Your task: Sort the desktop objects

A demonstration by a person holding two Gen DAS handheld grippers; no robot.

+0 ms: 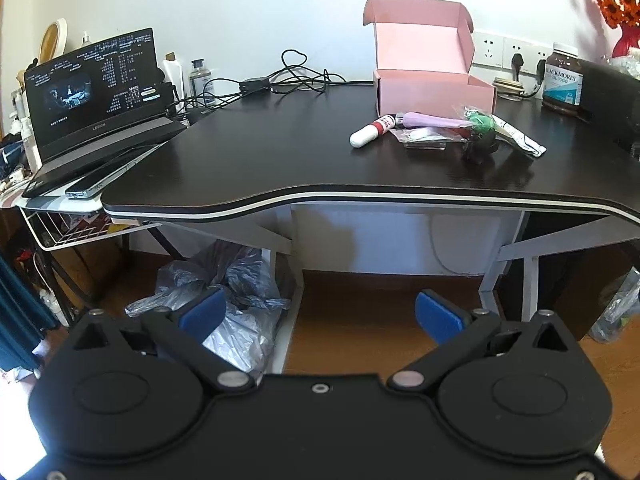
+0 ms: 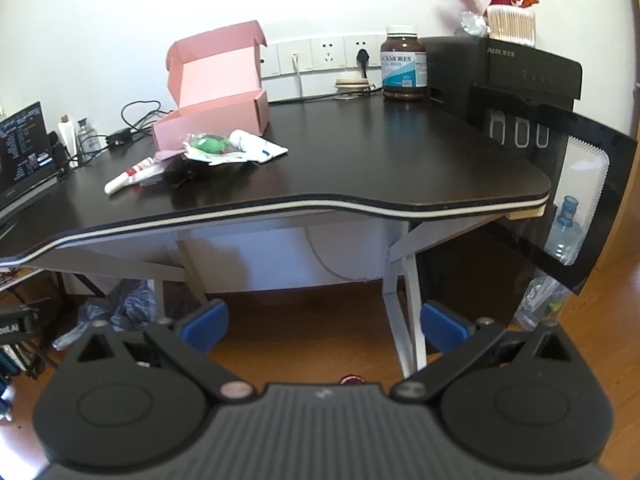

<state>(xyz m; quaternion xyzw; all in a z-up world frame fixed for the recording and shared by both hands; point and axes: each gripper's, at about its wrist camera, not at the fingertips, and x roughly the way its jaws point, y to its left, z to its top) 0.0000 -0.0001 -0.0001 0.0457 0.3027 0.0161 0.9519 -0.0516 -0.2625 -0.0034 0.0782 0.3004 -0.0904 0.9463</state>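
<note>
An open pink box (image 1: pixel 430 80) stands at the back of the black desk (image 1: pixel 280 152); it also shows in the right wrist view (image 2: pixel 216 116). In front of it lies a small pile: a white and red tube (image 1: pixel 370 131), a purple stick (image 1: pixel 432 121), a green item in a clear bag (image 1: pixel 480 120), a white tube (image 1: pixel 520 138) and a dark object (image 1: pixel 480 146). The same pile shows in the right wrist view (image 2: pixel 200 152). My left gripper (image 1: pixel 320 316) and right gripper (image 2: pixel 324 322) are open and empty, held low in front of the desk edge.
An open laptop (image 1: pixel 92 92) sits at the left, with cables (image 1: pixel 280 80) behind it. A brown supplement bottle (image 2: pixel 403 66) stands at the back right, beside a black water dispenser (image 2: pixel 520 92). Plastic bags (image 1: pixel 232 292) lie on the floor under the desk.
</note>
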